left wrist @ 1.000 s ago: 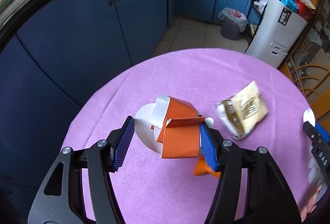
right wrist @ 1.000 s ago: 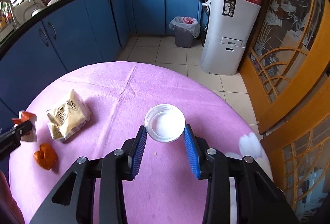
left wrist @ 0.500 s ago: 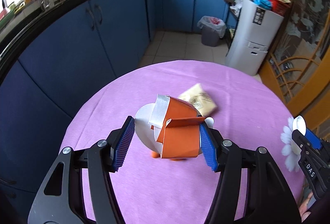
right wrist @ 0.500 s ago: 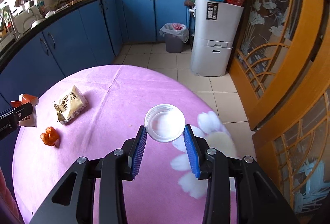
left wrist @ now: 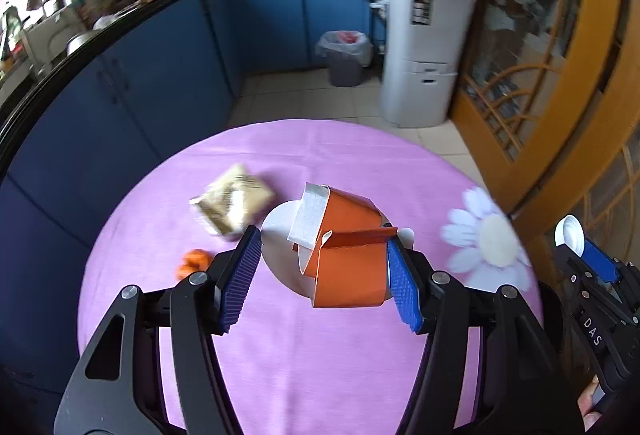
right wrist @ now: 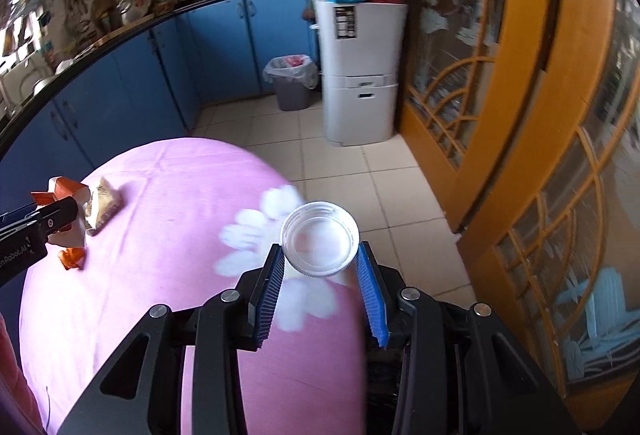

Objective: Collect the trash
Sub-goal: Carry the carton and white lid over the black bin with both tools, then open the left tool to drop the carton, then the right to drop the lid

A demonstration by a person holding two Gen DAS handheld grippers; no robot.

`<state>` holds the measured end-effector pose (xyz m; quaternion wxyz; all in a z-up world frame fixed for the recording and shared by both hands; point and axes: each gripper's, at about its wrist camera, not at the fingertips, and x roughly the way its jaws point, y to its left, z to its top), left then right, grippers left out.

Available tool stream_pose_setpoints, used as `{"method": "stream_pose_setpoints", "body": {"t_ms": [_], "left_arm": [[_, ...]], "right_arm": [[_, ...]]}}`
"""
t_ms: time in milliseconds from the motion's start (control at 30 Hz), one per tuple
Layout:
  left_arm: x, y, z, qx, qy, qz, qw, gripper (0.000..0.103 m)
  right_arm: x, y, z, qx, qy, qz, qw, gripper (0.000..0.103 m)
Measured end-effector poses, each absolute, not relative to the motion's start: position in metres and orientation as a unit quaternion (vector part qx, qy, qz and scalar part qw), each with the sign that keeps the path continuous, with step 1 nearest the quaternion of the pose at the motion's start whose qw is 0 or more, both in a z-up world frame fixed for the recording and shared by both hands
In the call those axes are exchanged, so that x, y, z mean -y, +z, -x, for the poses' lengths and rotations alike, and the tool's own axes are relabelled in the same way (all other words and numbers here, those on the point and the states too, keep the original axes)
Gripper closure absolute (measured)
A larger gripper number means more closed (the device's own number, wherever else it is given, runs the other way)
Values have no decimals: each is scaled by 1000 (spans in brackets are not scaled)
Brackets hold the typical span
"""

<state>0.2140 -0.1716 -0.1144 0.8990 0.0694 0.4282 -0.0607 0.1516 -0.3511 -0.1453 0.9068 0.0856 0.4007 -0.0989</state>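
My left gripper is shut on a crushed orange and white paper cup and holds it above the round pink table. It also shows in the right wrist view. My right gripper is shut on a white plastic lid, held above the table's right edge; the lid also shows in the left wrist view. On the table lie a beige snack packet and a small orange wrapper.
A grey trash bin with a white liner stands on the tiled floor by the blue cabinets. A white drawer unit stands next to it. An orange glazed door is on the right.
Both grippers have swung to the right and lifted with their loads. The packet and orange wrapper now lie left of the cup. The bin and door have come further into view.
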Motion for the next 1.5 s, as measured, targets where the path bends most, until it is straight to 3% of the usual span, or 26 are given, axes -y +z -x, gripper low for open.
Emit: {"method": "stream_pose_setpoints", "body": {"t_ms": [567, 1233, 1500], "left_arm": [[306, -134, -175, -429, -150, -144, 879, 42], [376, -161, -160, -456, -195, -178, 850, 42], [396, -168, -153, -454, -214, -193, 843, 33]], "right_arm": [[443, -173, -89, -402, -166, -147, 888, 66], [483, -208, -65, -420, -175, -188, 870, 66], [484, -215, -64, -428, -171, -194, 866, 66]]}}
